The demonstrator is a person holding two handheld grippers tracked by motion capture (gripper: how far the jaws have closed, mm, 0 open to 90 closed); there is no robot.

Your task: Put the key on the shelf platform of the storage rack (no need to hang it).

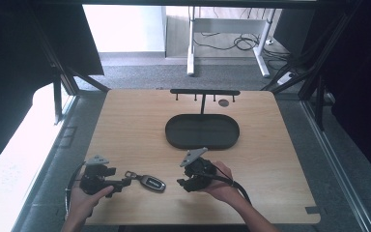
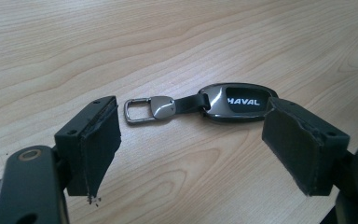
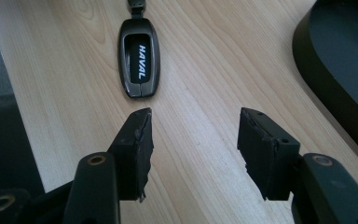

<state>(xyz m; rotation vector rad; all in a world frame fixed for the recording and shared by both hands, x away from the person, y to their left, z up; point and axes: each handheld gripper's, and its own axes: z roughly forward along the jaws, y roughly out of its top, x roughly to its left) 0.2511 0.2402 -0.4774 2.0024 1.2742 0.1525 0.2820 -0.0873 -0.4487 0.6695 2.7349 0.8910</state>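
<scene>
Item: dark grey oval key fob with a white-lettered black panel (image 1: pixel 153 182), short black strap and silver metal loop (image 2: pixel 137 110). It lies flat on your pale wood-grain bench (image 1: pixel 270 159), near edge, between your two grippers.

Long axis: runs left to right, loop end toward your left gripper (image 1: pixel 125 181), fob body toward your right gripper (image 1: pixel 179 182).

Left gripper: jaws spread, empty, straddling the item, with the loop just inside one pad. This hand is the nearer.

Right gripper: jaws parted but narrow, holding nothing; the fob's rounded end lies just ahead of them, apart.

Surroundings: black oval tray (image 1: pixel 174 131) farther back at centre; black rack with hooks (image 1: pixel 205 92) at the far edge. Nothing stands between either gripper and the item.
</scene>
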